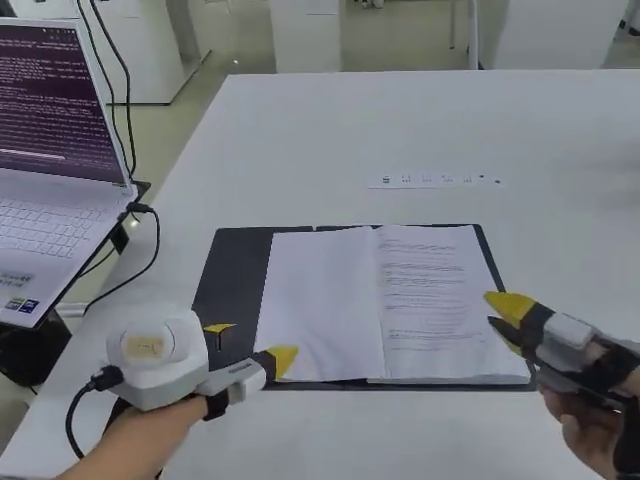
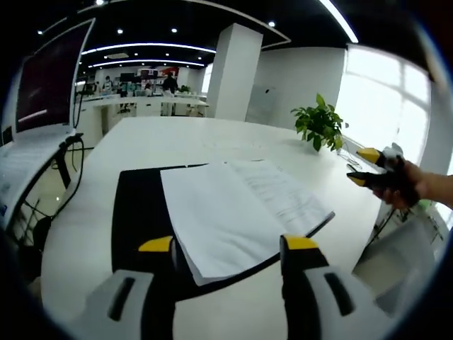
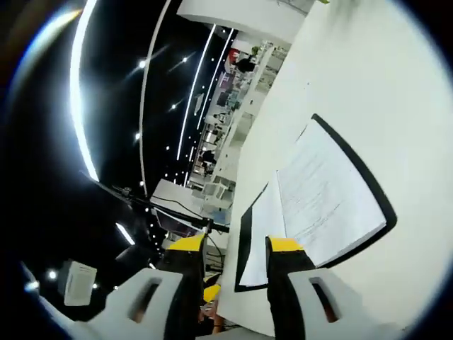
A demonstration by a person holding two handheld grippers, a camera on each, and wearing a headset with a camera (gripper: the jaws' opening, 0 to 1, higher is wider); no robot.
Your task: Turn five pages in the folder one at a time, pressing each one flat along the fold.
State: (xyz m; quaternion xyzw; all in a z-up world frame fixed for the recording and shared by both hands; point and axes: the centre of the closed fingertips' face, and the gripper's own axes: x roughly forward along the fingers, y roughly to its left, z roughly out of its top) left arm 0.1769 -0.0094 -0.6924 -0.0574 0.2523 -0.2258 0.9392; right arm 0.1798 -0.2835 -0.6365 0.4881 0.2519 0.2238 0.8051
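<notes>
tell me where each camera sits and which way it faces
Head view: on the headset, looking down at the open folder; left tongs in left hand, right tongs in right hand.
Left gripper view: on the left tongs, facing across the folder from its near left corner; own open jaws show.
Right gripper view: on the right tongs, rolled, facing the folder from its right; own open jaws show.
Shared: all three see the folder.

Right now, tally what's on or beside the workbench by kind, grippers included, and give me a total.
grippers: 2, the left gripper and the right gripper
folder: 1, lying open
laptop: 1, at the bench's left edge
paper strip: 1, beyond the folder
Total: 5
</notes>
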